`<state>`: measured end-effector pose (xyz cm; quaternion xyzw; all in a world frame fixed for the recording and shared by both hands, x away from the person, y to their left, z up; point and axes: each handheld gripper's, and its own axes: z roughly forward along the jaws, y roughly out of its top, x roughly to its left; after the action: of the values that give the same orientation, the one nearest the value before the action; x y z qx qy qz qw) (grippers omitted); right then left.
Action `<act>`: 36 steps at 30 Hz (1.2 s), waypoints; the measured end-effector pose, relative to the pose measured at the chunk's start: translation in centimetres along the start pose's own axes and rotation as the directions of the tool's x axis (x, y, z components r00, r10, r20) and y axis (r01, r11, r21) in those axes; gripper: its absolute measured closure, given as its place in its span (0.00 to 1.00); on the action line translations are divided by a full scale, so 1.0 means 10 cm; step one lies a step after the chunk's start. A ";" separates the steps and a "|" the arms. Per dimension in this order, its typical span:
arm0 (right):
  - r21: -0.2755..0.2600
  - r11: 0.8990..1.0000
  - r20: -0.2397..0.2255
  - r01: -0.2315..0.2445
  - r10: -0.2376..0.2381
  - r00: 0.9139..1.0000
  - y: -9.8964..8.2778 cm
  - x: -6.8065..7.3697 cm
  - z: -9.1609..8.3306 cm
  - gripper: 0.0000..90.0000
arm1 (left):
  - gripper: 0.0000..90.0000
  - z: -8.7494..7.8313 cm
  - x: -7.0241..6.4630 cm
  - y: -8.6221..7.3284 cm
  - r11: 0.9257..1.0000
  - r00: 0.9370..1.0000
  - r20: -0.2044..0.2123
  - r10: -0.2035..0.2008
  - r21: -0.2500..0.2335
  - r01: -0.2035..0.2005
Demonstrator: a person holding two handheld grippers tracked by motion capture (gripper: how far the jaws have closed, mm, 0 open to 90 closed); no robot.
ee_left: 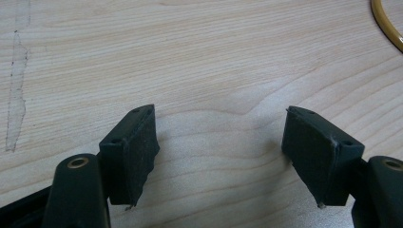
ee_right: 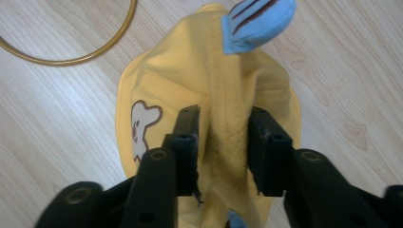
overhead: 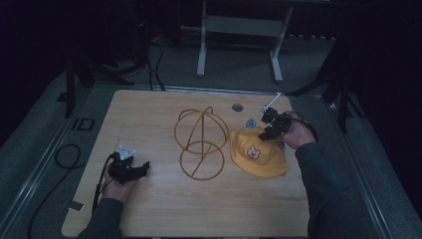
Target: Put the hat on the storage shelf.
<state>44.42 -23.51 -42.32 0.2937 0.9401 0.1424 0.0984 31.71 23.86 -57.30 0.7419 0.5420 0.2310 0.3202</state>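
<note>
So at the lower left of the high view, the left claw (overhead: pixel 145 166) sits low over the bench (overhead: pixel 149 114), held in a hand (overhead: pixel 117 188) with a dark sleeve and a black cable looping off to the left. It's got that grey three-cornered plate on top. In the left gripper view its claw (ee_left: pixel 221 142) is wide open, two chunky black rubbery pads with nothing but bare light wood grain between them. The bench there is pale, smooth laminate with wavy grain and a faint scuff line down the far left.

Middle of the high view there's a wire hat stand (overhead: pixel 201 142), thin golden-yellow rod bent into a round base ring and a domed cage of hoops on top, standing upright. A curve of its ring pokes into the upper right corner of the left gripper view (ee_left: pixel 386 24) and the upper left of the right gripper view (ee_right: pixel 71 45).

Just right of it lies a yellow hat (overhead: pixel 258 152), soft cotton, floppy brim, little white bear patch on the front and blue ear-shaped flaps. It's close beside the stand's base ring.

The right claw (overhead: pixel 266 133) is on the hat's top, and the right gripper view shows it (ee_right: pixel 222 142) pinching a bunched-up ridge of the yellow fabric (ee_right: pixel 190 76), stitching visible in the fold.
</note>
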 end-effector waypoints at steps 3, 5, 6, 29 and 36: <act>0.010 1.000 -0.007 -0.006 0.006 1.000 0.00 -0.01 0.00 0.79 | 0.31 0.00 0.00 0.00 1.000 1.000 0.000 0.000 0.000 0.000; 0.010 1.000 -0.002 -0.013 0.013 1.000 0.00 -0.02 0.02 0.73 | 0.31 0.00 0.00 0.00 1.000 1.000 0.000 0.000 0.000 0.000; 0.019 1.000 0.005 -0.019 0.019 1.000 0.00 -0.03 0.04 0.71 | 0.31 0.00 0.00 0.00 1.000 1.000 0.000 0.000 0.000 0.000; 0.051 0.999 -0.006 0.005 -0.004 1.000 0.00 -0.03 -0.06 0.85 | 0.30 0.00 0.00 0.00 1.000 1.000 0.001 0.001 0.001 -0.001; 0.024 0.998 -0.002 0.057 -0.057 0.998 0.01 0.07 -0.19 0.86 | 0.30 0.00 0.00 0.00 1.000 1.000 0.001 0.000 0.001 0.000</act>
<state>43.45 -23.45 -40.59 0.2679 0.9498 0.1286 0.0982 31.72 23.84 -57.30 0.7422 0.5418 0.2304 0.3202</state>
